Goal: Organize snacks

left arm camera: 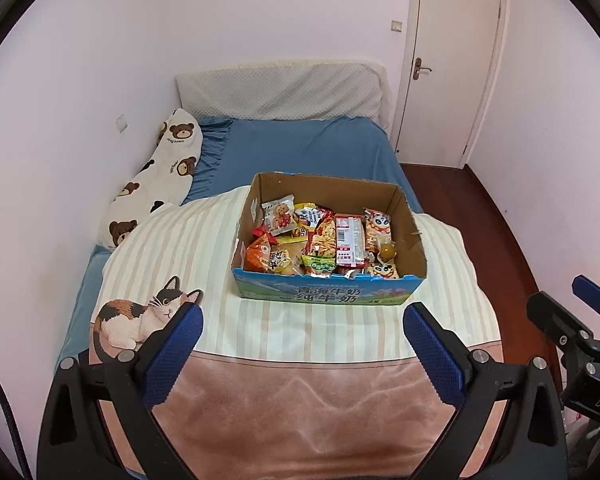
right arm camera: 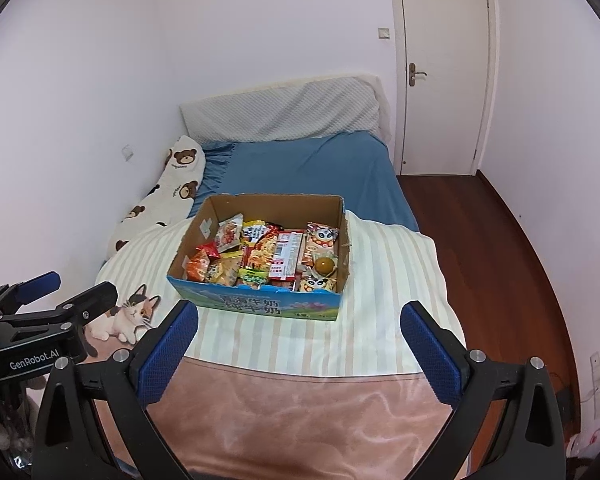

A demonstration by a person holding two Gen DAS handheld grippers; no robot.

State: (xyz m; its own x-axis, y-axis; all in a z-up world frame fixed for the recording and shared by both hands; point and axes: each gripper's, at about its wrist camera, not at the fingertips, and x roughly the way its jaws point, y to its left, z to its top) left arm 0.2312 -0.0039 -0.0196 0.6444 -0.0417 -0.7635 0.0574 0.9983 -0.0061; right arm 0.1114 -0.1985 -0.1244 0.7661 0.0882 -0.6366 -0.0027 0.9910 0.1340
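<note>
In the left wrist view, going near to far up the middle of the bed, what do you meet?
Pink plush blanket → striped cream blanket → snack box → blue sheet → grey-white pillow → wall.

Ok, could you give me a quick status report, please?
Left gripper and right gripper open, empty. Snack packets all in cardboard box on striped blanket. Nothing in the way.

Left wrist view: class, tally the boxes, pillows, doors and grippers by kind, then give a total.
Box: 1
Pillows: 2 (bear pillow, grey pillow)
Door: 1
Grippers: 2 (left gripper, right gripper)
Total: 6
</note>
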